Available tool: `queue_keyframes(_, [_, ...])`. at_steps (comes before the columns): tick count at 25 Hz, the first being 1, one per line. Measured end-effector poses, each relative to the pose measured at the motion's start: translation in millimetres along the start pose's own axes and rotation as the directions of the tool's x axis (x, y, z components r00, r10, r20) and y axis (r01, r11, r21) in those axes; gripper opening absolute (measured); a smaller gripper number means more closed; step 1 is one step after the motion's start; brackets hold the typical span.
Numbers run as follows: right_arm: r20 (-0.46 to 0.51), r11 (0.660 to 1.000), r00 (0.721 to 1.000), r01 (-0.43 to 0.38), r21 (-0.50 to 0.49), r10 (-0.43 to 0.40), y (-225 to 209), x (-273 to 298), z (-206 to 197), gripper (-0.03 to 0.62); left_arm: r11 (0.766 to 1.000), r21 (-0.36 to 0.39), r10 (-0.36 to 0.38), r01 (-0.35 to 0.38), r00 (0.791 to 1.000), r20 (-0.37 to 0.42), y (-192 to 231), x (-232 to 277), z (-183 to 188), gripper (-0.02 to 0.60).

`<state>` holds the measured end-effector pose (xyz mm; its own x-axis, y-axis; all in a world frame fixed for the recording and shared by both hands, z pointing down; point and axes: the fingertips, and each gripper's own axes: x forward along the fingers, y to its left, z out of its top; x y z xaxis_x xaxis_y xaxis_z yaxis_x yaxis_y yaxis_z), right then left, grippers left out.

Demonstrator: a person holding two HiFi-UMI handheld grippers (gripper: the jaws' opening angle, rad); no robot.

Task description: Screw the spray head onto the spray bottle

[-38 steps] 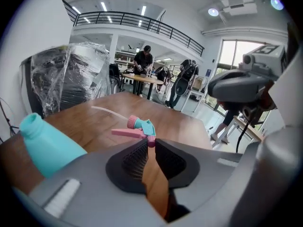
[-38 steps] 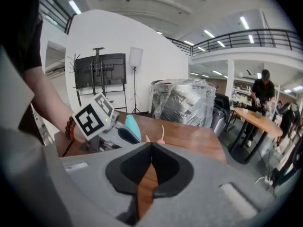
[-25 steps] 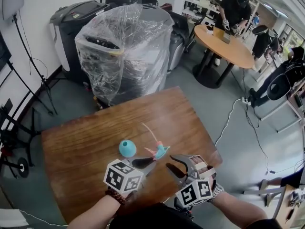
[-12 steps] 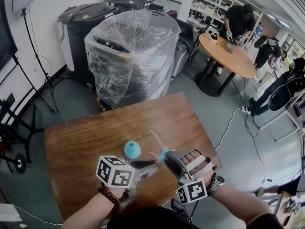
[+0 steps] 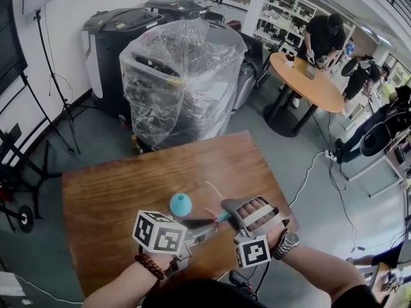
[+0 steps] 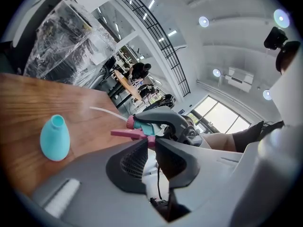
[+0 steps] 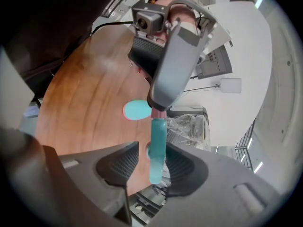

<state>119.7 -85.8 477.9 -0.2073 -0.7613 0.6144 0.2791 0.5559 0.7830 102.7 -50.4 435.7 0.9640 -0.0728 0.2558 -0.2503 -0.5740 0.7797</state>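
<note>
Left gripper (image 5: pixel 204 222), head view: jaws pressed in on the pink trigger (image 5: pixel 208 212) of the spray head (image 5: pixel 219 216), which it carries above the table (image 5: pixel 103 191). The right gripper (image 5: pixel 224 213) stood off to the right a second ago with nothing in it. It has since come in on the spray head from the other side and rolled about its own axis. The spray bottle (image 5: pixel 180 205) stands on the wood just beyond both grippers, untouched, neck bare.

Left gripper view: the tips pinch the pink trigger. The teal body and white dip tube (image 6: pixel 106 111) jut out to the left over the table. The bottle stands upright at lower left, apart from the tube end.

Right gripper view: the teal body of the head sits between the pads, but the jaws have just been opening — wood shows in a gap on one side, so there is no squeeze.

Judgement: a re-grip is in progress, and the left alone carries the head. Threading has not yet begun — the tube must first enter the neck.
</note>
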Motion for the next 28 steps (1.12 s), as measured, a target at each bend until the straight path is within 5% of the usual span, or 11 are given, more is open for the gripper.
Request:
queue_keyframes(11, [0.009,0.999,0.999,-0.033,0.031,0.032,2.8,5.0,1.0,0.121,0.999,0.042,0.010,-0.010,1.000,0.001,-5.4,0.1,0.4,0.076])
queue_keyframes(14, [0.029,0.993,0.999,-0.047,0.112,0.044,-2.3,3.1,-2.0,0.120,0.998,0.070,0.008,-0.007,1.000,-0.005,-8.2,-1.1,-0.6,0.180])
queue_keyframes(18, [0.062,0.965,0.995,-0.093,0.246,0.080,-5.8,2.3,-9.2,0.120,0.987,0.143,0.065,-0.066,0.998,0.014,0.1,-14.6,1.3,0.229])
queue_keyframes(22, [0.120,0.884,0.984,-0.173,0.433,0.133,-8.8,1.3,-15.8,0.120,0.945,0.255,0.196,-0.204,0.979,0.056,25.4,-37.1,5.8,0.251])
queue_keyframes(28, [0.220,0.696,0.960,-0.279,0.662,0.176,-22.1,-4.9,-22.0,0.120,0.836,0.389,0.382,-0.386,0.920,0.092,66.2,-55.0,0.7,0.345])
